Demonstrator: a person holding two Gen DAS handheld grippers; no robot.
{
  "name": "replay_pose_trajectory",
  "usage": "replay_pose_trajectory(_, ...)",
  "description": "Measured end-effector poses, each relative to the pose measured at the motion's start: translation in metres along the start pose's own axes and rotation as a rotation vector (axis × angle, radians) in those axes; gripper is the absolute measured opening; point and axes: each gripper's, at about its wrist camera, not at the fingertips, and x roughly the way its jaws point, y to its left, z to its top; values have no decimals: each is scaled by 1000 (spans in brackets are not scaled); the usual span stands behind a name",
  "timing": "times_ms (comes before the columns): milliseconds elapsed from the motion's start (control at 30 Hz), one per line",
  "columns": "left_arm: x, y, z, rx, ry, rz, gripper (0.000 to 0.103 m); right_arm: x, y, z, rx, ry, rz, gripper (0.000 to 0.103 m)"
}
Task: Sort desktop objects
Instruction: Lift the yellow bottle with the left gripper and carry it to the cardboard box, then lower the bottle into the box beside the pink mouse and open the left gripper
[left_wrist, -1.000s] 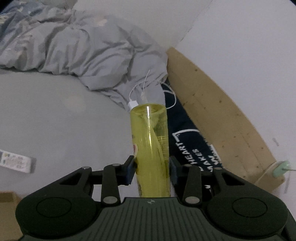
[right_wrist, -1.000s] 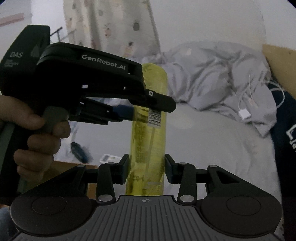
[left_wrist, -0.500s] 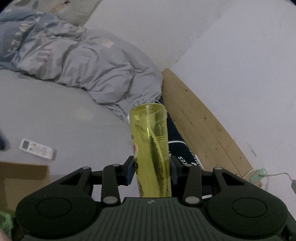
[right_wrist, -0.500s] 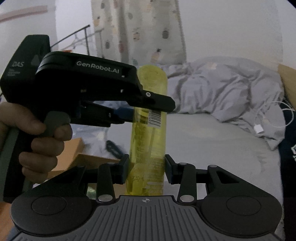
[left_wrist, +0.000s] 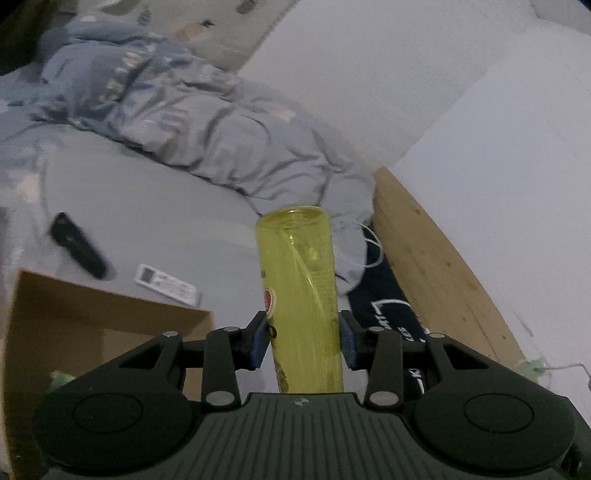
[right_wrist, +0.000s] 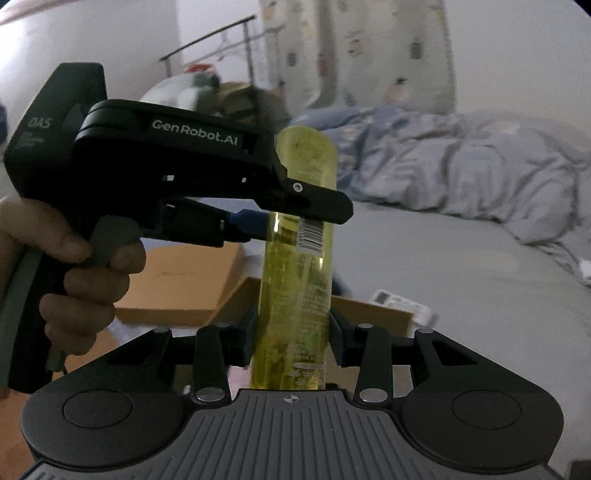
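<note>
Yellow bottle, upright, clamped near its base by the right gripper and higher up by the left gripper, above the cardboard box; lower it level, releasing one clamp first.

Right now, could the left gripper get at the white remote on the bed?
Probably not yet: the left gripper is shut on the yellow bottle, which the right gripper also clamps. The remote lies uncovered beyond the box.
</note>
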Motion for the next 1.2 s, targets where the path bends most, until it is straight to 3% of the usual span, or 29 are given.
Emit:
replay_pose_trajectory(267,-2,54,-4,-75,-12,82,40,47,9,-12,-2,89,47,43)
replay_pose_trajectory(533,6,103,-18,-116,34,146,40,95,14,-25,3,181,88,43)
replay_pose_trajectory(833,21,133,-47,-134,123,181,39,148,19,-41,9,283,133,43)
replay_pose_trajectory(1167,47,154,-64,-147,208,217,38,162,3,-68,28,330,99,43)
replay_pose_trajectory(1200,49,155,-66,-138,211,229,46,163,2,-71,30,334,95,43)
